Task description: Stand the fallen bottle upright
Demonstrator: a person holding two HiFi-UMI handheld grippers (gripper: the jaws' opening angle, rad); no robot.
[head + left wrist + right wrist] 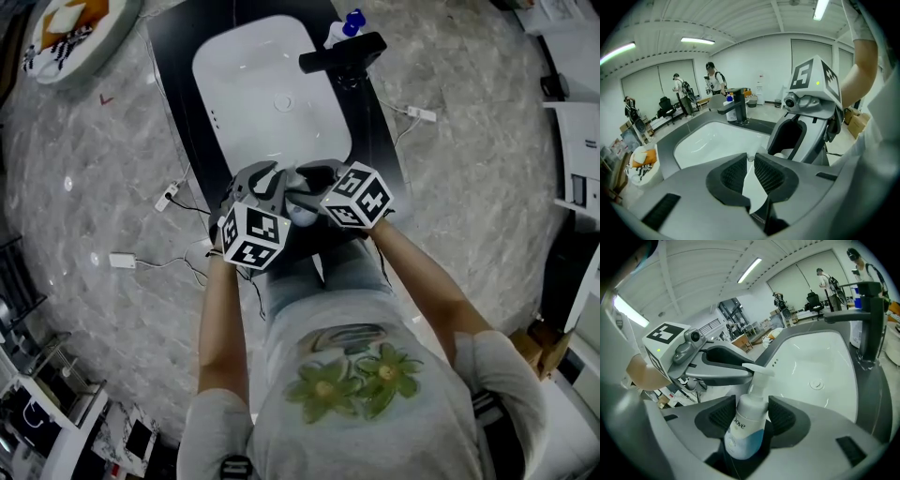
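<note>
While the right gripper [750, 405] is clamping the white pump bottle [745, 427] around its shoulder, pads pressing on both sides, the left gripper [750, 161] is pinching what looks like the bottle's white pump head between nearly closed jaws. Both tools are holding the bottle off the surface at the near rim of the white sink [234, 112], above the dark counter [178, 66], and its pump end is pointing along the jaws toward the basin rather than straight up. Doing this step well is probably going to mean letting the right gripper carry the weight while the left one is only steering the thin pump, since hard pulling there could be bending or popping it. The base should be coming down flat on the counter strip, not on the sloping basin edge, with the body truly vertical before either grip is loosening. Releasing the pump first and the body last seems the safer order.
</note>
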